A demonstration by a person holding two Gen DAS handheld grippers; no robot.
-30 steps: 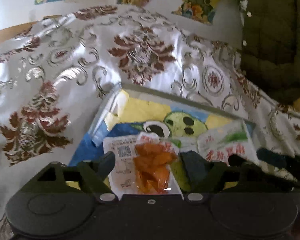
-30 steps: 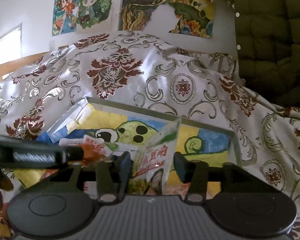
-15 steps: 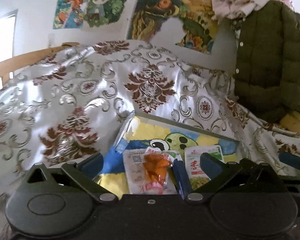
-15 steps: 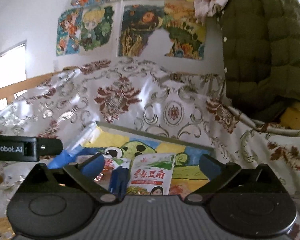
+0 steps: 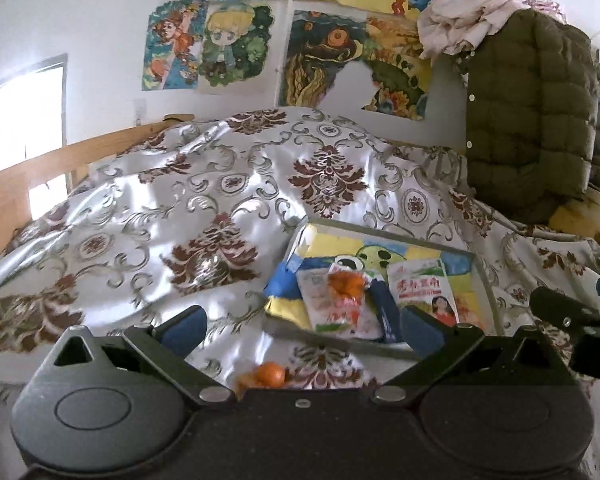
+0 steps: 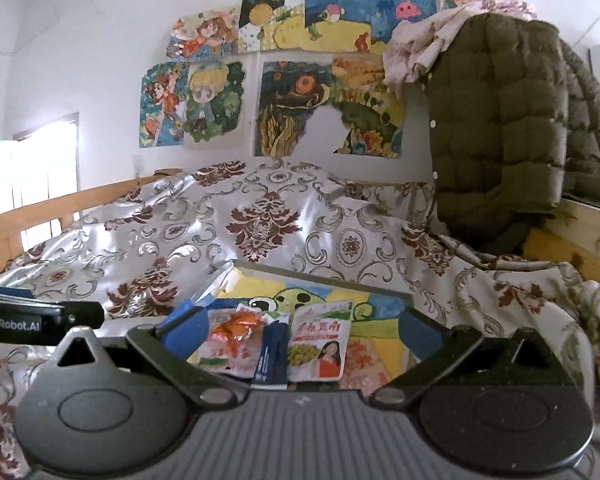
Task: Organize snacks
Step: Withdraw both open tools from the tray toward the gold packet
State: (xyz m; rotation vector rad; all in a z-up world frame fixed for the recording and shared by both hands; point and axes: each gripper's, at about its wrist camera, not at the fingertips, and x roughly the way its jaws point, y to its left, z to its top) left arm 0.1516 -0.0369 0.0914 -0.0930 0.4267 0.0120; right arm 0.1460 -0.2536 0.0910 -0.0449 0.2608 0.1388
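Observation:
A flat tray [image 5: 482, 280] [image 6: 260, 272] with a cartoon frog picture lies on the patterned cloth. On it rest three snacks side by side: an orange snack packet [image 5: 340, 300] [image 6: 232, 340], a dark blue sachet [image 5: 386, 312] [image 6: 272, 352], and a green-and-white packet with red writing [image 5: 424, 292] [image 6: 320, 344]. My left gripper [image 5: 300, 330] hangs open and empty, short of the tray's near edge. My right gripper [image 6: 300, 328] is open and empty too, above the tray's near side. A loose orange wrapped snack [image 5: 270, 374] lies on the cloth just in front of the left gripper.
The silver cloth with maroon flowers [image 5: 204, 208] covers a raised surface with a wooden rail [image 5: 40, 168] on the left. A green quilted jacket [image 6: 500, 140] hangs at the right. Drawings [image 6: 284, 100] hang on the wall behind.
Both grippers opened, left the orange packet and the green packet lying on the tray, and drew back and upward. The tray now looks smaller and farther off.

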